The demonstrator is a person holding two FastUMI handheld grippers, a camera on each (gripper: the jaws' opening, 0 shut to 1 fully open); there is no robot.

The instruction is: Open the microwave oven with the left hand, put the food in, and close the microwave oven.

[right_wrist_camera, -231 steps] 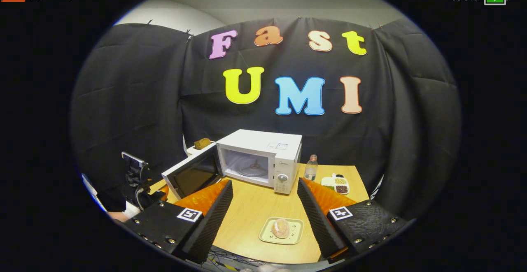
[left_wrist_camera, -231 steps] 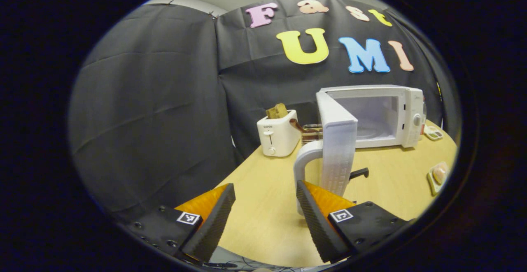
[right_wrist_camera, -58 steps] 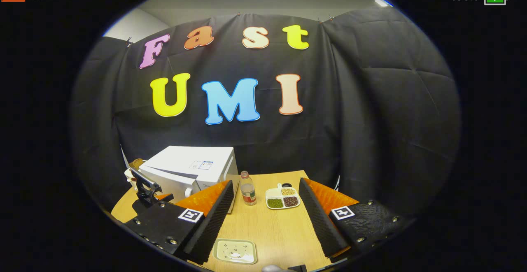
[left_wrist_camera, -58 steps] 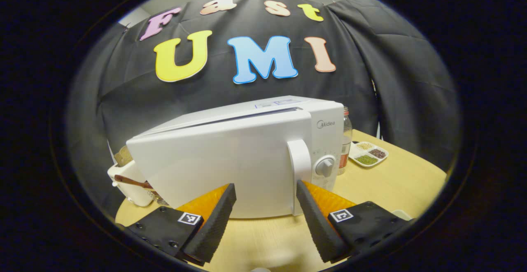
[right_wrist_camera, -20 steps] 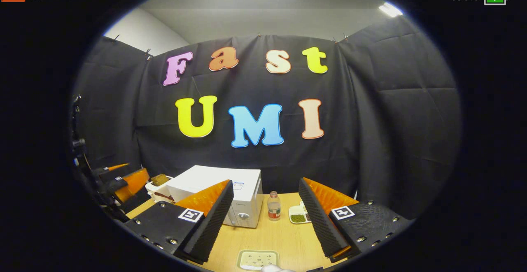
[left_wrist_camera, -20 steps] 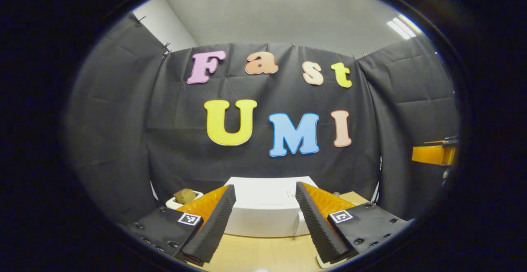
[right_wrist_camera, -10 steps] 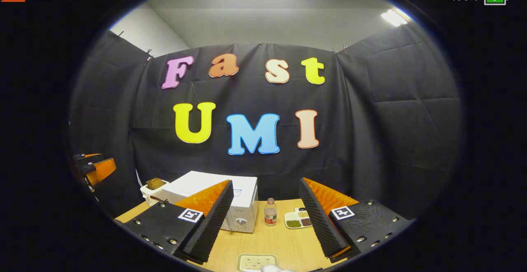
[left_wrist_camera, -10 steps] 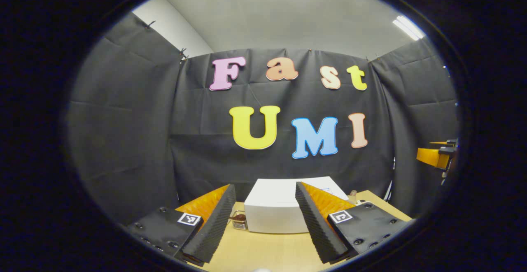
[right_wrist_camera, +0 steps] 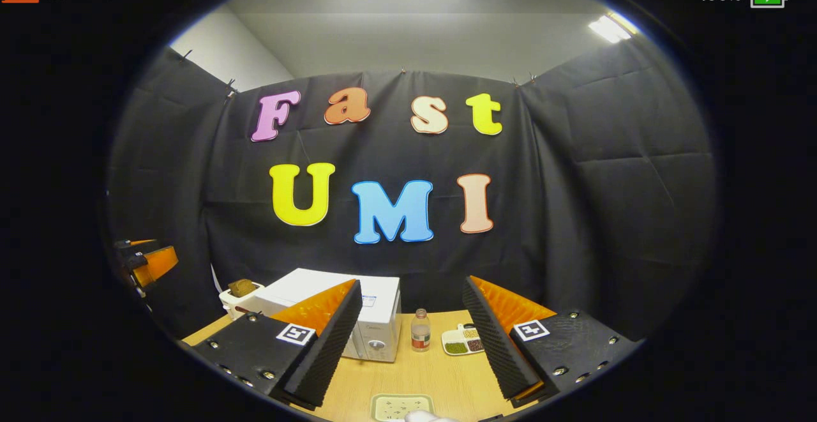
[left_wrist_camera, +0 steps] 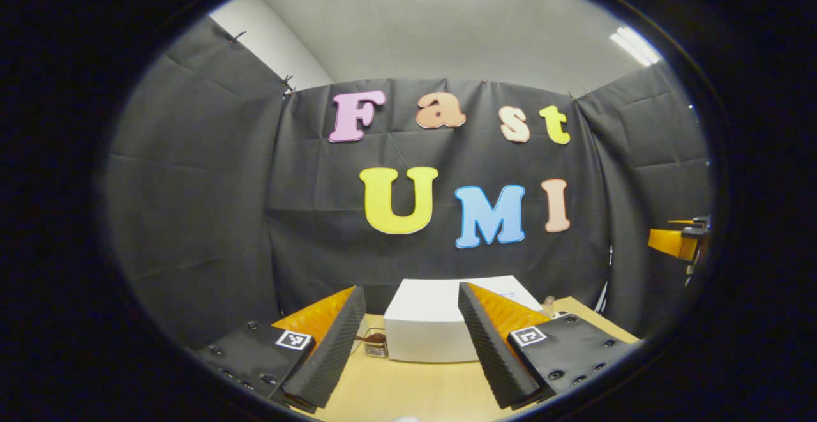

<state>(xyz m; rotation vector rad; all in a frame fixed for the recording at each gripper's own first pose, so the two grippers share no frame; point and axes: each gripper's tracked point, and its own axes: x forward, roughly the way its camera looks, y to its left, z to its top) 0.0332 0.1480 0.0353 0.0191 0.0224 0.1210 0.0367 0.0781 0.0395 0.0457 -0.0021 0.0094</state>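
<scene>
Microwave [left_wrist_camera: 424, 329], door shut, stands on the table [left_wrist_camera: 408, 390] ahead of my left gripper [left_wrist_camera: 412, 345], framed between its wide, empty jaws. From my right gripper [right_wrist_camera: 412, 352], jaws likewise wide and empty, the microwave lies behind the left finger, with a bottle [right_wrist_camera: 419, 331] and tray [right_wrist_camera: 402, 406] between the jaws.

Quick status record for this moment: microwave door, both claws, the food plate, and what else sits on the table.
microwave: door shut, handle and dial facing the right claw's camera
left claw: open, holding nothing, raised and back from the microwave
right claw: open, holding nothing
plate: on the near table edge, no food on its visible part
food: cannot be seen; whether it is inside cannot be told
toaster: left of the microwave, bread in its slot
bottle: upright, right of the microwave
divided dish: right of the bottle
table: light wood
</scene>
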